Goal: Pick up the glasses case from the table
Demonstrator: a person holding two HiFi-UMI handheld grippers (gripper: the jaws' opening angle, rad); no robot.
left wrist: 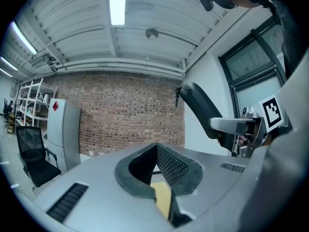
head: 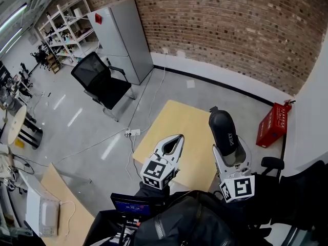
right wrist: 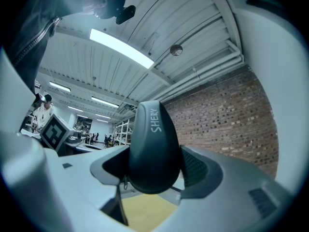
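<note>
The right gripper's [right wrist: 155,170] jaws are closed on the glasses case [right wrist: 153,146], which is clamped near its lower end between the two pads. The rest of the dark case juts out past the jaw tips, with white lettering seen along its side. The left gripper's [left wrist: 156,151] jaws are shut, their ribbed pads brought together at the tips, and nothing is held between them. Both grippers are held side by side and a little apart, near the person's body. In the head view the case is seen lifted clear of the table [head: 174,122], over its right-hand part. The pale wooden tabletop is seen below both grippers. Beyond it a black chair [head: 100,81], a grey cabinet [head: 120,35], a brick wall [head: 230,24] and a red crate [head: 272,123] can be made out.
</note>
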